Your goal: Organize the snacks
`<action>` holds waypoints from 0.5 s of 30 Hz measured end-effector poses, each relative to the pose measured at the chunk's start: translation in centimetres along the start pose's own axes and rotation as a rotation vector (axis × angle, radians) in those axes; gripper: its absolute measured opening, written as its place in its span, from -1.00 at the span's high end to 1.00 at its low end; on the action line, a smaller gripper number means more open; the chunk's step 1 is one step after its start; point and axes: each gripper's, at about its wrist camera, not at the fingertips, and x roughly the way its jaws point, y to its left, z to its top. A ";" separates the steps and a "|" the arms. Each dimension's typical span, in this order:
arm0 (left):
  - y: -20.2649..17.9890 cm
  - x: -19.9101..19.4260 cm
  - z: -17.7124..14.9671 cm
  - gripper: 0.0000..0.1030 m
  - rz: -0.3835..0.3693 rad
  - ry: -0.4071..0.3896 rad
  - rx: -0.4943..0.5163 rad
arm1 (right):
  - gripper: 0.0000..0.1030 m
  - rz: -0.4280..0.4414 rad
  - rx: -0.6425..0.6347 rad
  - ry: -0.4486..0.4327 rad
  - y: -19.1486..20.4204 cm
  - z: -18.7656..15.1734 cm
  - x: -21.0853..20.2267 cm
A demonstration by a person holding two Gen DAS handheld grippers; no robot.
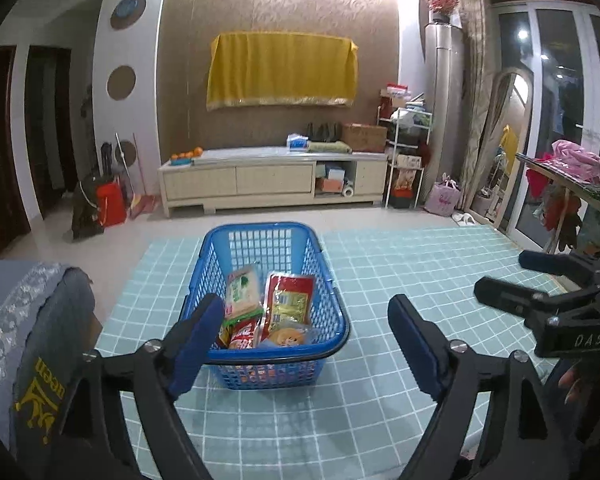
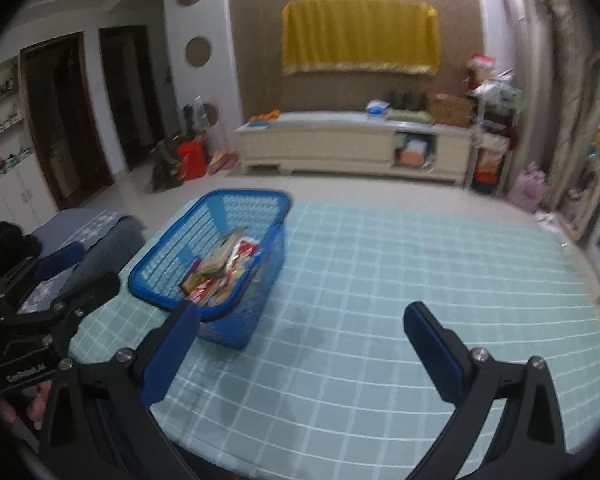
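A blue plastic basket [image 1: 324,268] stands on the table with the light blue checked cloth [image 1: 400,280]. It holds several snack packets: a pale green one [image 1: 242,290], a red and gold one [image 1: 290,300] and others below. My left gripper [image 1: 306,322] is open and empty just in front of the basket's near rim. My right gripper [image 2: 302,330] is open and empty over bare cloth, to the right of the basket [image 2: 168,256]. The right gripper also shows at the right edge of the left wrist view [image 1: 500,276], and the left gripper at the left of the right wrist view [image 2: 84,268].
A chair back draped with grey-blue cloth [image 1: 28,320] stands at the table's left side. Beyond the table are a low cream cabinet [image 1: 272,178], a shelf rack [image 1: 404,152] and a clothes rack [image 1: 564,176] at right.
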 end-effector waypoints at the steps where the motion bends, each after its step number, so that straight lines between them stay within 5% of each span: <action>1: -0.2 -0.4 0.0 -0.74 0.003 -0.004 -0.001 | -1.00 -0.010 0.005 -0.018 -0.1 -0.1 -0.9; 4: -0.8 -1.5 0.1 -1.00 0.010 -0.021 0.009 | -1.00 -0.036 -0.008 -0.055 0.0 -0.2 -2.7; 15: -2.5 -4.1 0.6 -1.00 0.024 -0.054 0.044 | -1.00 -0.036 -0.018 -0.093 0.1 -0.7 -5.4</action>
